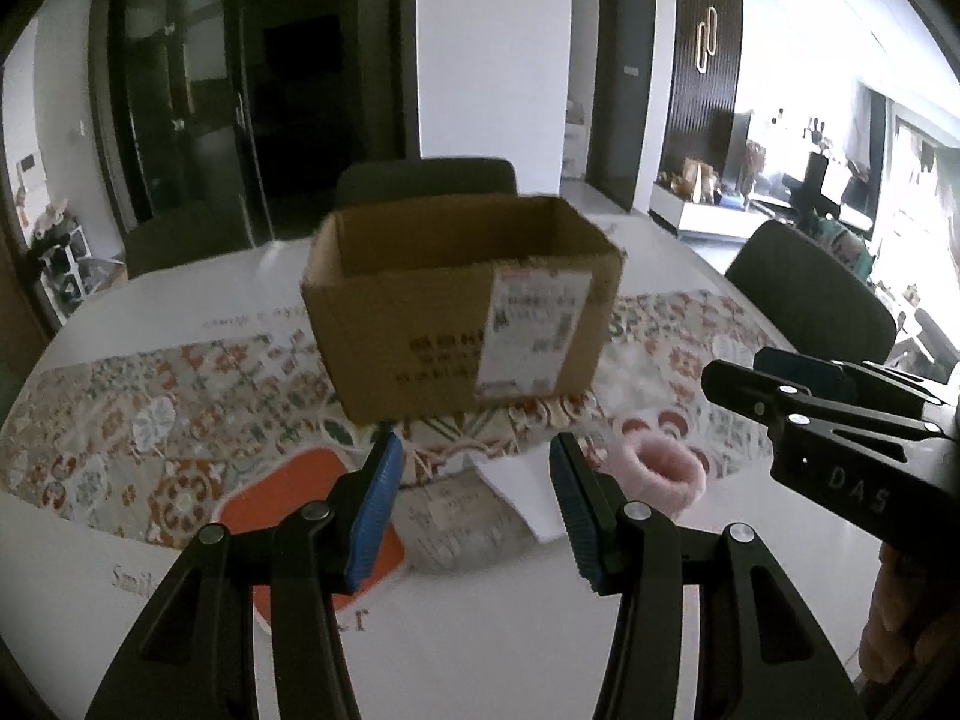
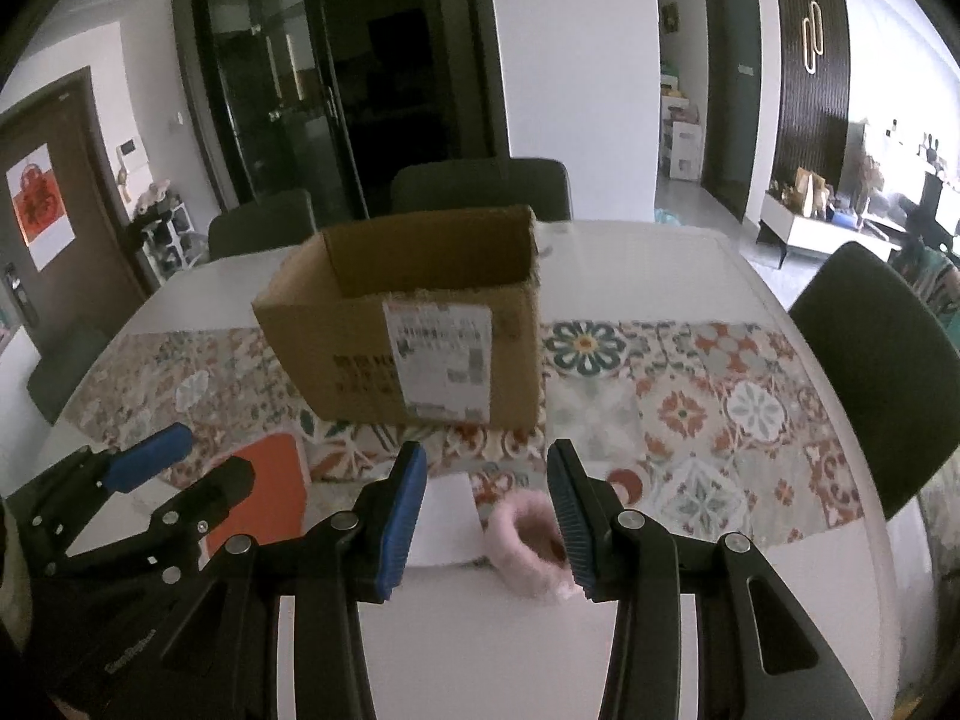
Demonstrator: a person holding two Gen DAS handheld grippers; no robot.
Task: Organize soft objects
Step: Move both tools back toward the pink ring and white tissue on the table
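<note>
An open cardboard box (image 1: 462,300) stands on the patterned table runner; it also shows in the right wrist view (image 2: 414,324). My left gripper (image 1: 477,462) is open and empty, above a grey soft packet (image 1: 456,522) and an orange mat (image 1: 288,498). A pink fluffy band (image 1: 660,471) lies to its right, beside a white sheet (image 1: 522,492). My right gripper (image 2: 486,474) is open and empty, just above the pink band (image 2: 528,534). The right gripper shows at the right of the left wrist view (image 1: 750,378), and the left gripper at the left of the right wrist view (image 2: 204,462).
The white table (image 2: 648,252) has a floral runner (image 2: 690,396) across its middle. Dark chairs stand behind the box (image 2: 480,186) and at the right (image 2: 870,354). A white sheet (image 2: 444,516) lies by the orange mat (image 2: 270,492).
</note>
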